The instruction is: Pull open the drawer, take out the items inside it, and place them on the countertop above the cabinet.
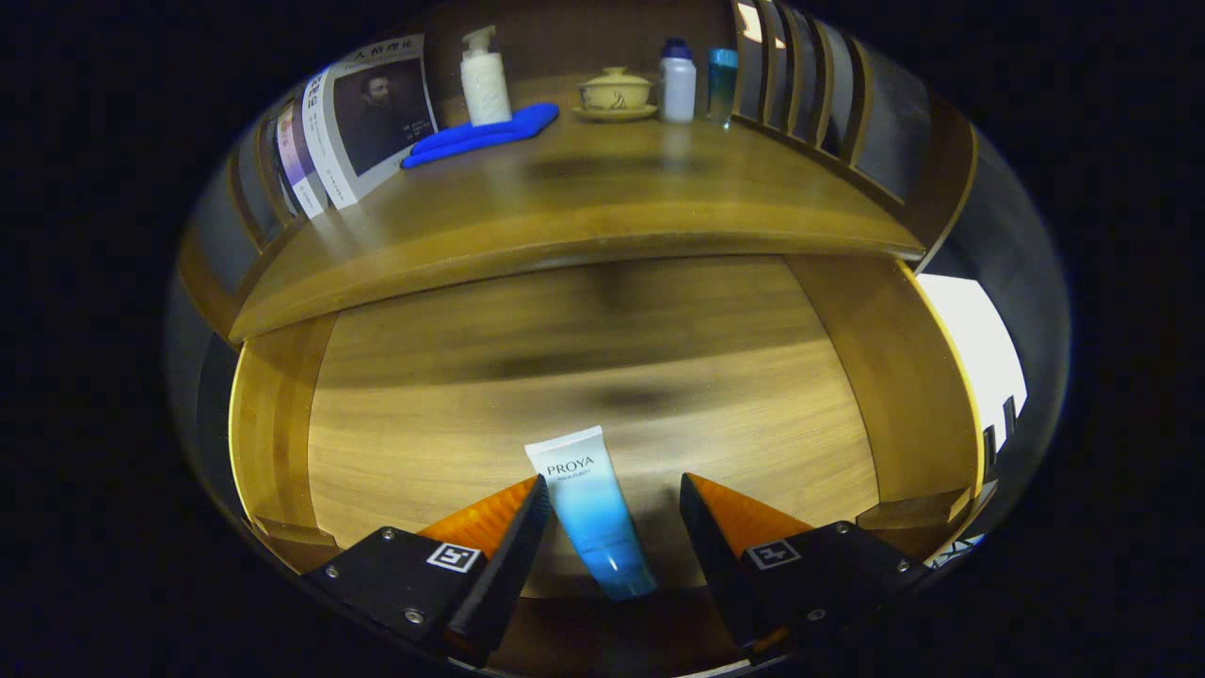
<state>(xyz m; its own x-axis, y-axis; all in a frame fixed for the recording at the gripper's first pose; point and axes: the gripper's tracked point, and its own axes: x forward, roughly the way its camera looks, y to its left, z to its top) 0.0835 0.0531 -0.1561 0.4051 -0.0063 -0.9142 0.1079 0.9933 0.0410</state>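
Straddling blue tube (593,513) in open drawer (584,377), gripper (612,490) jaws wide, not touching; countertop (584,202) overhangs above.

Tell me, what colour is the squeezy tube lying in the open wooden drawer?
White fading to blue, seen in the gripper view: the plastic tube lies between the open gripper fingers.

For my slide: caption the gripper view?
Open hand-held gripper straddles a blue-white tube lying in the open drawer.
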